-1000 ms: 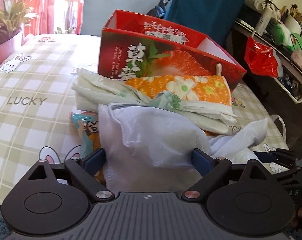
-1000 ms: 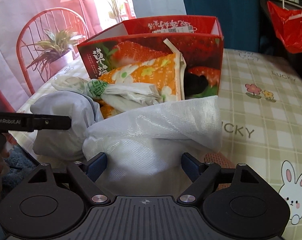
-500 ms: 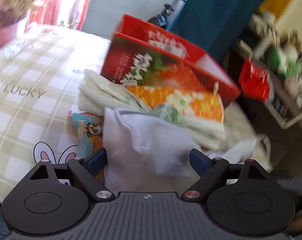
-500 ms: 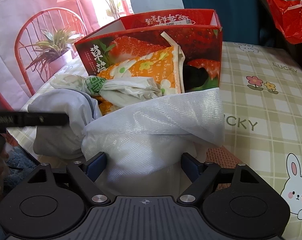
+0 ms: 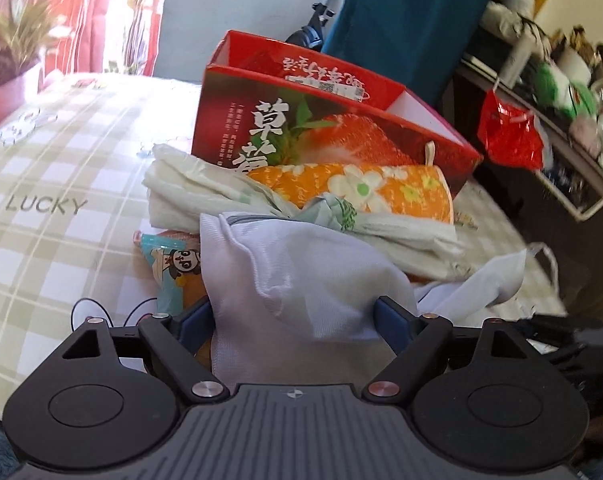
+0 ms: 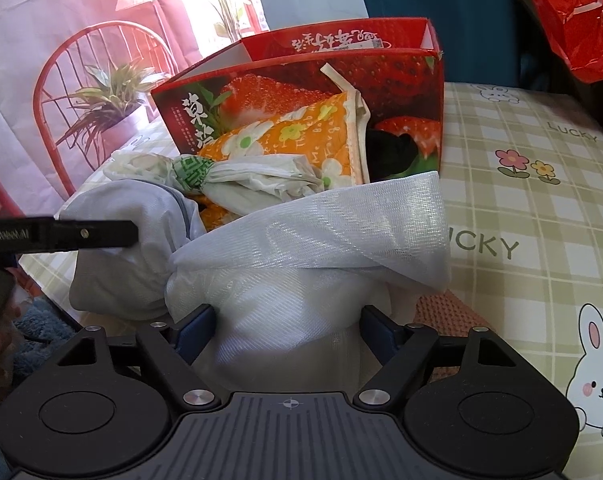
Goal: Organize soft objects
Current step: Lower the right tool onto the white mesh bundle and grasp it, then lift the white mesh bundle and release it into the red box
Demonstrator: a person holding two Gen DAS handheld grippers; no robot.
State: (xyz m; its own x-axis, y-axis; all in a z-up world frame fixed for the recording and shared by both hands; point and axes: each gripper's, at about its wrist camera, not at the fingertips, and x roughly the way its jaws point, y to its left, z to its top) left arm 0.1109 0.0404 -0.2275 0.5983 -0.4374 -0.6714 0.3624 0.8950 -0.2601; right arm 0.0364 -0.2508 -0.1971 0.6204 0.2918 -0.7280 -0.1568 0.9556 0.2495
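We hold a white mesh laundry bag (image 5: pixel 301 280) at the table's near edge, left tool (image 5: pixel 293 316) and right tool (image 6: pixel 287 320) each pinching one end; its long axis spans between them; the strawberry box (image 6: pixel 301 92) stands straight ahead, beyond the orange floral cloth (image 6: pixel 293 140).

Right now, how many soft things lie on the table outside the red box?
4 I can see: the white mesh bag held by both tools, the white knotted bag, the orange floral cloth against the red box, and a black item. Others may be hidden beneath.
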